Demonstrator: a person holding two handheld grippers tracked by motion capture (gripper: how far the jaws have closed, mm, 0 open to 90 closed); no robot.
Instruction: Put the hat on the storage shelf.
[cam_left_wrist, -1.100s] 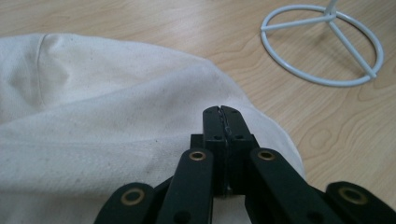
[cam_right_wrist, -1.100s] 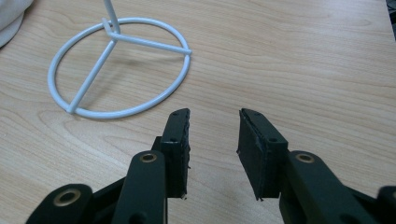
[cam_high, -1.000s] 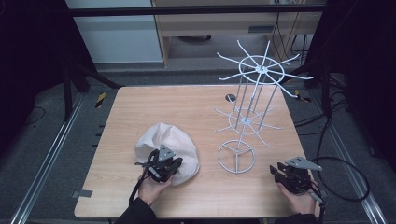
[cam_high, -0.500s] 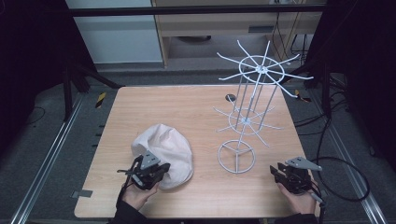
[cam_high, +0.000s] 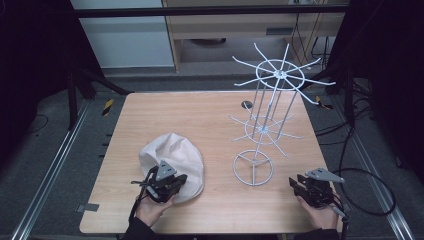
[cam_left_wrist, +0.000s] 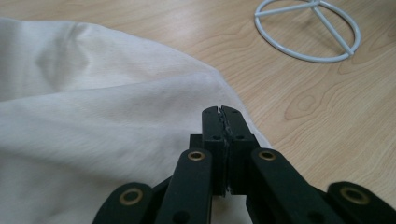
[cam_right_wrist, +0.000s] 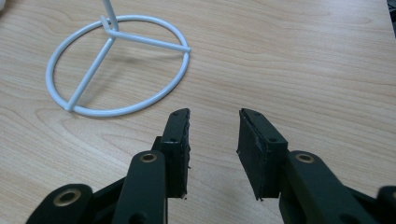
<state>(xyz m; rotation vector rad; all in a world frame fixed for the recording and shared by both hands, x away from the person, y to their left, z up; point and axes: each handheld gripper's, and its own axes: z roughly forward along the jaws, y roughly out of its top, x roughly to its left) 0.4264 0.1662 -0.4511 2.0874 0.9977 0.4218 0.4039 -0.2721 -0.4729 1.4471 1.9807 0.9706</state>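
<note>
A cream-white cloth (cam_high: 172, 155) lies crumpled on the front left of the wooden table (cam_high: 200, 115). My left gripper (cam_high: 181, 180) lies over the cloth's near right edge, held by a hand from below. In the left gripper view its jaws (cam_left_wrist: 222, 112) are pressed together above the cloth (cam_left_wrist: 93, 116), and no fabric shows between them. A white wire rack (cam_high: 272, 100) with radiating arms stands right of centre on a ring base (cam_high: 253, 167). My right gripper (cam_high: 295, 184) rests at the front right, aimed at that ring (cam_right_wrist: 116, 65). Its jaws (cam_right_wrist: 215, 116) stand apart with bare wood between them.
A small dark round thing (cam_high: 246, 104) lies on the table behind the rack. Cables trail off the right side onto the floor. Metal rails run along the floor at both sides, and a cabinet stands beyond the far edge.
My left hand swung left along the cloth's near edge and has come back to the right. The cloth shifted slightly to the left. The right gripper has stayed put.
</note>
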